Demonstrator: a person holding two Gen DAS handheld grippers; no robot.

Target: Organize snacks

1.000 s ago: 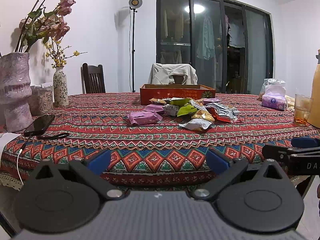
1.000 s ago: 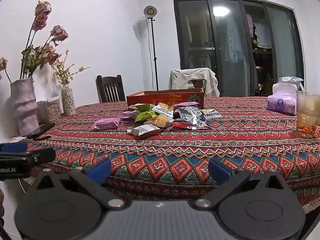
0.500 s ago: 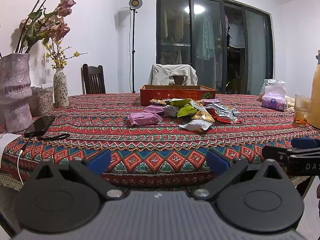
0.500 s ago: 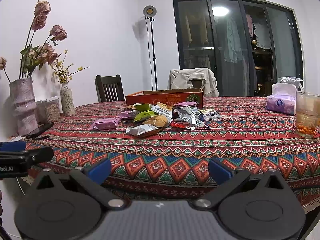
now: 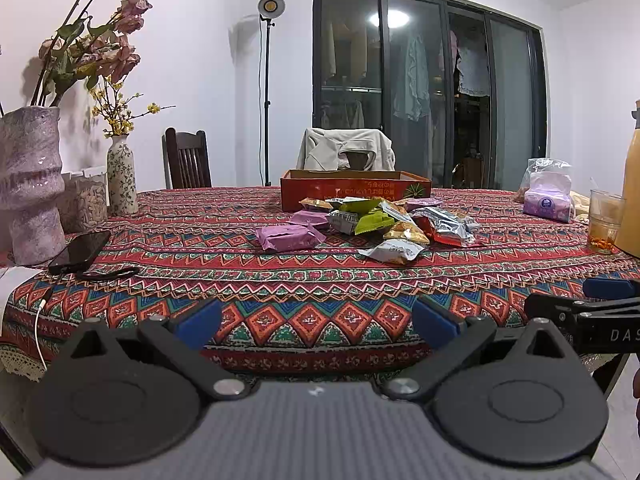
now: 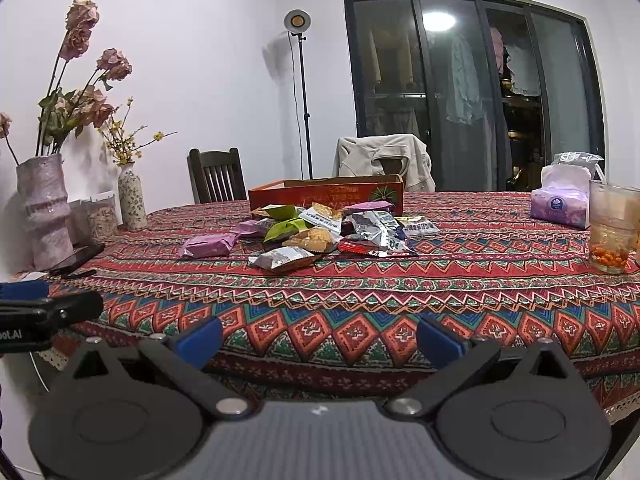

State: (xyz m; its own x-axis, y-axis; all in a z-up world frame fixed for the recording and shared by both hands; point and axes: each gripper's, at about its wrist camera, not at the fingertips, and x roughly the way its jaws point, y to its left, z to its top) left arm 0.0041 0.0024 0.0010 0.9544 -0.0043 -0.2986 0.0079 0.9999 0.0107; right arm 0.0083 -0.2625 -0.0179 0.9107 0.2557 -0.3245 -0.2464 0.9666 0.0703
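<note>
bare tablecloth (image 5: pixel 320 280) before snack pile (image 5: pixel 372 224)

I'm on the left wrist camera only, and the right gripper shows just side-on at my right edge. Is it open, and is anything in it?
Observer: The right wrist view shows the right gripper open, with nothing between its blue pads.
Operator: Good. Is anything lying behind the silver packet that I can't make out?
Observer: Yes. A flat white packet with a barcode lies on the tablecloth there, just in front of the right end of the red box.
</note>
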